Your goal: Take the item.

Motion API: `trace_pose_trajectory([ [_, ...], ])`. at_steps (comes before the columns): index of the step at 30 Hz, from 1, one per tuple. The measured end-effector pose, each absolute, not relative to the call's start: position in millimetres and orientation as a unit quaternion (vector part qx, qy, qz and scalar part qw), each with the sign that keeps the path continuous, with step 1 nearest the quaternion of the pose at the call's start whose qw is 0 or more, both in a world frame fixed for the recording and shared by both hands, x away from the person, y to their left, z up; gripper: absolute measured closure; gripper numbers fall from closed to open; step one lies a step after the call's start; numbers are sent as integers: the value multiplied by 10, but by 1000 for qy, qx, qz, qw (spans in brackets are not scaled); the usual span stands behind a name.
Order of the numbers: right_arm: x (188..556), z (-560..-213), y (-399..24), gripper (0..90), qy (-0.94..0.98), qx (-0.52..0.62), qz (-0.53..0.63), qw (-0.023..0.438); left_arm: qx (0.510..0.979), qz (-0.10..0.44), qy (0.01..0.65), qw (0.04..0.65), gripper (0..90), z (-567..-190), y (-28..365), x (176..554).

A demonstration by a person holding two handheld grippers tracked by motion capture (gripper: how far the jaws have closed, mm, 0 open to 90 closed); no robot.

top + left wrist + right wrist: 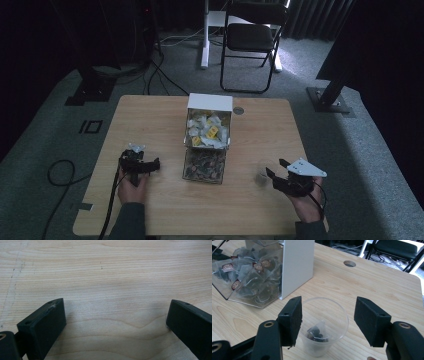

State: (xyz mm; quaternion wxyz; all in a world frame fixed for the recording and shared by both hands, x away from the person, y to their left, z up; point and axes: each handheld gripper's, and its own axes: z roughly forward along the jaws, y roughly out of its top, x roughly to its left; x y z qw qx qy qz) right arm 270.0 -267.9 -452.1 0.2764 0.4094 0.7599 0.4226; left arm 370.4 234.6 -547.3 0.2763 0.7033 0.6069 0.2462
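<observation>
High view: grippers apart, bare table (160,205) near front edge.

Dim rm: grey carpet (45,135), black folding chair (252,35), dark curtains (320,17).

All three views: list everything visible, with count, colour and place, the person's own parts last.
Table: one, light wood, centre.
Dispenser: one, white with clear bins, table middle.
Tea bags: many, pale with yellow tags in the upper bin, dark in the lower.
Cup: one, clear plastic, between the right tongs' jaws, not gripped.
Bag in the cup: one, dark.
Table hole: one, right of the dispenser.
Chair: one, black, beyond the table.
Floor cables: several, black.
Left tongs: black, open, over bare wood.
Right tongs: black, open.
Hands: two, near edge.
</observation>
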Motion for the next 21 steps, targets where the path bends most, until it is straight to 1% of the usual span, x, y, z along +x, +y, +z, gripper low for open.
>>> trace_pose_trajectory([
  [14,2742,-4583,-2799,406,738,444,431,268,703,246,607,276,30,-5473,2346,3704],
  [21,2755,-4604,-2858,411,732,453,430,272,703,246,607,276,30,-5473,2346,3704],
])
